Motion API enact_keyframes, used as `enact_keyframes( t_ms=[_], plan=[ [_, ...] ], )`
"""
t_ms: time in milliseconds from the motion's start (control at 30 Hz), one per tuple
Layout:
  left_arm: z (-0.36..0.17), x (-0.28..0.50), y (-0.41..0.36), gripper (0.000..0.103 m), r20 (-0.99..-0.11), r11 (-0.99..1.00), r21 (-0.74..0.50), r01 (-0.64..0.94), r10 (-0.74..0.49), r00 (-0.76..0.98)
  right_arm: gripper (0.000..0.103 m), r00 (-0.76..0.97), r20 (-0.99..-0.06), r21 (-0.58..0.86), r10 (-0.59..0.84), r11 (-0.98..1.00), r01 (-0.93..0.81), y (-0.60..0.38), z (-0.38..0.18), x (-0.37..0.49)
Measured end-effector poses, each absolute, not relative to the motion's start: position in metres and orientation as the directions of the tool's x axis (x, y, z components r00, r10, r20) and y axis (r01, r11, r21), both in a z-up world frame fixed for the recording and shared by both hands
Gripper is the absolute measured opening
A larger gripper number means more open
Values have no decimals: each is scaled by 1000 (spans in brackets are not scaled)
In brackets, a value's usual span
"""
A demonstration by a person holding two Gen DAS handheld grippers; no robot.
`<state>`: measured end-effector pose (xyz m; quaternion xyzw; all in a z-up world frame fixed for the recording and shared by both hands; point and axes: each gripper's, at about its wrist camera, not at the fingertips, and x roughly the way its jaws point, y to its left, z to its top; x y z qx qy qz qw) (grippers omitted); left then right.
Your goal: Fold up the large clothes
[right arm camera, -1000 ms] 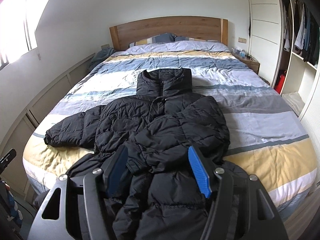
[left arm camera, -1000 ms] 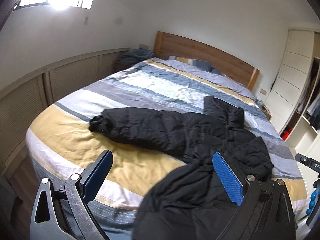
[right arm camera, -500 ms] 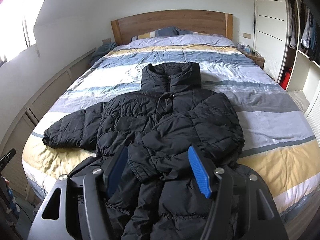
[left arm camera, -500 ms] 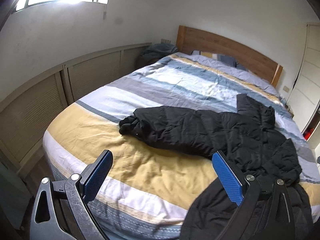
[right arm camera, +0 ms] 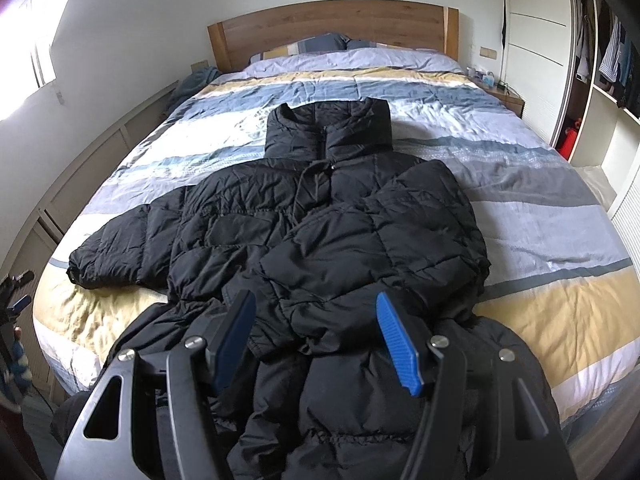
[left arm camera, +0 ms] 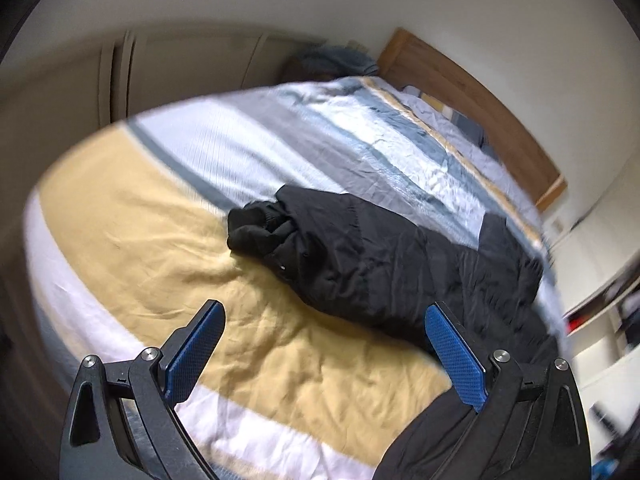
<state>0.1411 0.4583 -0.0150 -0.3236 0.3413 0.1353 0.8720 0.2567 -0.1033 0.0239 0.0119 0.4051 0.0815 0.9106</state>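
Over on the left side of the bed (right arm camera: 540,240), the black puffer jacket (right arm camera: 320,216) has one sleeve (left arm camera: 344,240) lying straight out across the yellow stripe of the duvet, not yet folded in. The left gripper (left arm camera: 324,354) hangs above that stripe, just short of the cuff, its jaws spread wide with nothing between them. In the middle, the jacket lies front up with its collar toward the headboard (right arm camera: 332,24) and its hem spilling over the foot of the bed. To the right, the other sleeve (right arm camera: 384,256) already lies doubled across the chest, so I'd call the fold barely begun: one sleeve in, one out, the body still to be folded. The right gripper (right arm camera: 316,338) hovers over that folded part, jaws apart and gripping nothing.
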Motion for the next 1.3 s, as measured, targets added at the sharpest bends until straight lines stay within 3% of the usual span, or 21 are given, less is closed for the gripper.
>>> enact_keyframes(
  t_ms=[233,500,600,667,833,967,1300],
  plan=[
    [-72,175,503,98,-605,545,-728,-416,-225,764,61,642,-754,98,141,990,-102,-120,11,266],
    [-101,230,516,84,-644,481,-731,-484,-251,723,61,652,-753,64,90,996,-63,-143,14,265],
    [-112,243,522,67,-662,459,-726,-512,-265,701,61,655,-753,64,72,997,-36,-154,15,262],
    [-120,248,524,35,-662,434,-735,-521,-293,690,61,654,-754,65,63,998,-21,-160,15,260],
    [-119,247,522,14,-644,429,-752,-501,-311,699,61,660,-750,63,53,998,-7,-171,17,252],
    [-95,248,511,9,-658,498,-721,-481,-277,700,61,672,-738,79,68,997,-14,-174,22,245],
    [0,255,450,8,-667,690,-616,-382,-198,718,61,722,-682,142,116,990,-25,-195,40,218]
  ],
)
